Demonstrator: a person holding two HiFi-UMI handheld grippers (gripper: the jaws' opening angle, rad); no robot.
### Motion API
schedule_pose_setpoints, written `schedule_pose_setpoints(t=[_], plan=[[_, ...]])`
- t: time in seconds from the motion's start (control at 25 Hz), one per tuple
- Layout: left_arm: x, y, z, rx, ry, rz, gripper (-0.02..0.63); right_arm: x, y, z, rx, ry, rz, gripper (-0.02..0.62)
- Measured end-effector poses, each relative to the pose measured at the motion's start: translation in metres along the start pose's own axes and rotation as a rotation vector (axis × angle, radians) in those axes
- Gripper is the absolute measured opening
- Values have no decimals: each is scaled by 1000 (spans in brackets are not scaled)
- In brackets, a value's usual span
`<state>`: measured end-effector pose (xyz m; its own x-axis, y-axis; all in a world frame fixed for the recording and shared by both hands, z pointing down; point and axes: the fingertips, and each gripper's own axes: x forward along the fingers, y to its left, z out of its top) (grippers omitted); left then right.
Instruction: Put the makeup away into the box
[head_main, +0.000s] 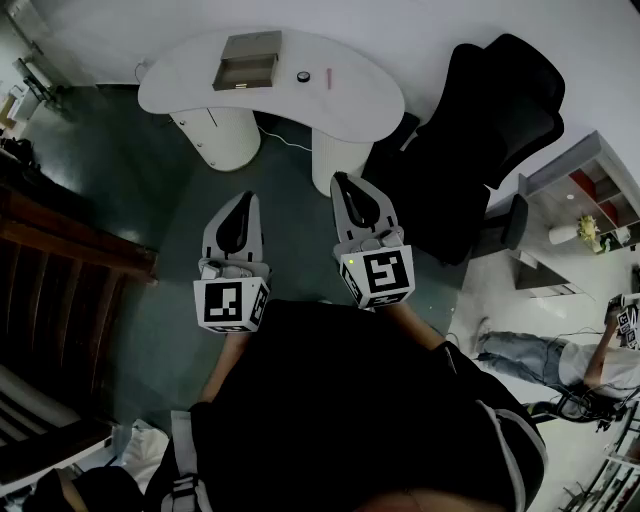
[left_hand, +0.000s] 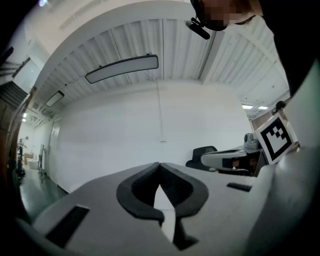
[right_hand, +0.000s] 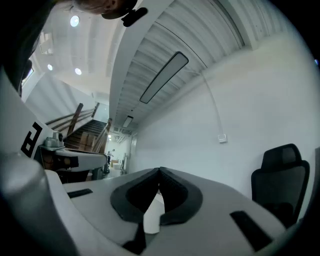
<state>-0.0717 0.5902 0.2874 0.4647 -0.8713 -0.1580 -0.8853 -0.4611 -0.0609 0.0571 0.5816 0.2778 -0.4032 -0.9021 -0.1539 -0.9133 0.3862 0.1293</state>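
Grey box (head_main: 247, 62) on bench (head_main: 365, 100) far off: closed, empty left claw (head_main: 246, 200) and right claw (head_main: 341, 182) should approach, opening at makeup (head_main: 303, 76) beside it.

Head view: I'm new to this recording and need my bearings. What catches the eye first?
The left gripper and right gripper fill the middle, side by side, both shut and empty, aimed at a curved white table. On it sit an open box and, to its right, a small round item and a pink stick. A black office chair stands right of the table.
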Motion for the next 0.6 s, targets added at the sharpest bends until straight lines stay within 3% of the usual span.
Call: schedule_pose_setpoints(t=[0.6], plan=[[24, -10, -11, -8, 2, 1, 8, 10, -25, -19, 36, 17, 29, 23]])
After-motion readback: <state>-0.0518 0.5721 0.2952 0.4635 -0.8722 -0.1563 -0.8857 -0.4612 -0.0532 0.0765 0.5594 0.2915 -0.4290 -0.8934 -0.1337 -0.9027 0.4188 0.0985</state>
